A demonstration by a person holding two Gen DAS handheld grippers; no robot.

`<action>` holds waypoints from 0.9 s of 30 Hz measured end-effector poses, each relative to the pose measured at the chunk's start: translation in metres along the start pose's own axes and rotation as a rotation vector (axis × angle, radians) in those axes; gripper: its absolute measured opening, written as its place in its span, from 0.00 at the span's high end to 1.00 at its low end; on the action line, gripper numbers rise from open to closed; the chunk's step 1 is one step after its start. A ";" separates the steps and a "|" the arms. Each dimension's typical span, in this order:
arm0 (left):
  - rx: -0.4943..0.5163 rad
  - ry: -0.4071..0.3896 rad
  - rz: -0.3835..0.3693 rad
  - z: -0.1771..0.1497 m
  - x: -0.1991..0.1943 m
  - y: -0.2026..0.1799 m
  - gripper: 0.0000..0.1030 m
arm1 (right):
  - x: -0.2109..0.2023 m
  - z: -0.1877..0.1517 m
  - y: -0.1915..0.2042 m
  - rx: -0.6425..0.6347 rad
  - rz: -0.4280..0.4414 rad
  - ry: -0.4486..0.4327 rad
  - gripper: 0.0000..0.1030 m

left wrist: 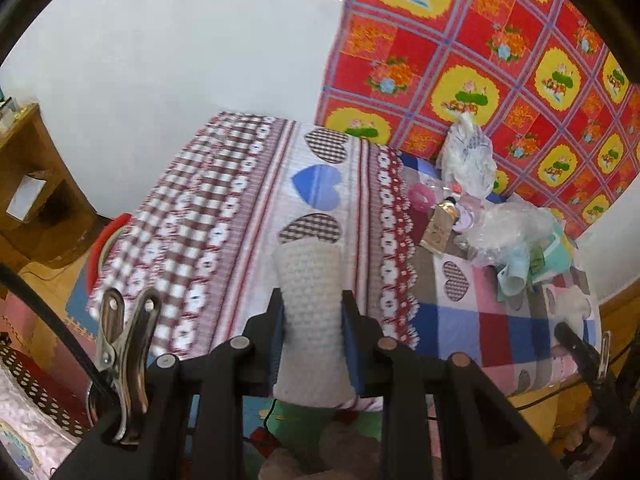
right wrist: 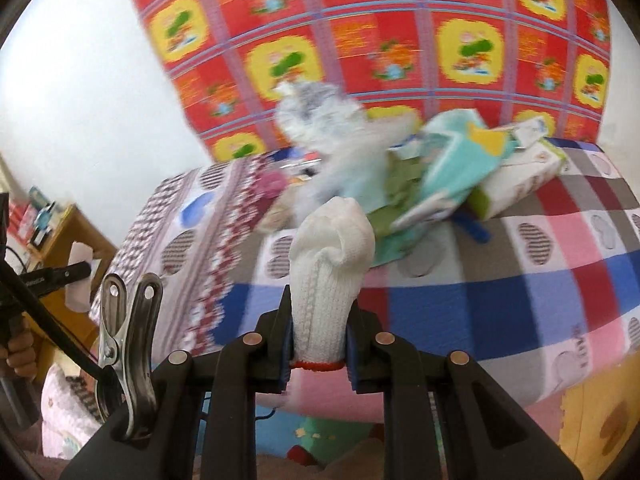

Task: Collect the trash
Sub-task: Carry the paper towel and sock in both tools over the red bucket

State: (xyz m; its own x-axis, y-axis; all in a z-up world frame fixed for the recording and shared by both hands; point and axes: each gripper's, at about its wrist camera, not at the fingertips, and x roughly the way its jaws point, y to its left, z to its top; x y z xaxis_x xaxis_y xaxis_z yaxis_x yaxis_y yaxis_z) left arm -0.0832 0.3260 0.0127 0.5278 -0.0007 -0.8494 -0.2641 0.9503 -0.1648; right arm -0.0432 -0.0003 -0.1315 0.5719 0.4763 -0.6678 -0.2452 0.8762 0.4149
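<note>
Left gripper [left wrist: 313,330] clamped on a grey knitted glove [left wrist: 310,304]; right gripper [right wrist: 320,330] clamped on a white knitted glove [right wrist: 330,268]. Trash pile [left wrist: 508,236] uncollected on the bed [left wrist: 240,216], right of centre: plastic bags, wrappers, a small tube. No bin or sack visible. Teal packet [right wrist: 448,168] and white carton [right wrist: 520,184] clear only in right view; wooden shelf [left wrist: 36,184] at left edge of left view.

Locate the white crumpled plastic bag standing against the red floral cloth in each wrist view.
Left wrist view: the white crumpled plastic bag is upper right, at the back of the trash pile.
Right wrist view: the bag is upper centre, blurred, left of the teal packaging.
Shared landmark: the red floral cloth behind it.
</note>
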 end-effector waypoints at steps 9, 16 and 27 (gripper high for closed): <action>-0.030 -0.049 0.016 -0.022 -0.040 0.059 0.74 | 0.001 -0.016 0.083 -0.103 0.074 -0.001 0.79; -0.060 -0.072 0.044 -0.037 -0.061 0.106 0.74 | 0.008 -0.023 0.143 -0.182 0.131 0.013 0.79; -0.152 -0.102 0.110 -0.047 -0.086 0.171 0.74 | 0.036 -0.015 0.233 -0.341 0.269 0.074 0.79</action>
State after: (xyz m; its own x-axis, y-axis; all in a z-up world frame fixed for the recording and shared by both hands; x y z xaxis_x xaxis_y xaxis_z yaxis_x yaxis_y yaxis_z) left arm -0.2121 0.4737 0.0338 0.5660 0.1398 -0.8125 -0.4397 0.8849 -0.1540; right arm -0.0913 0.2220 -0.0679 0.3976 0.6840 -0.6116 -0.6291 0.6885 0.3609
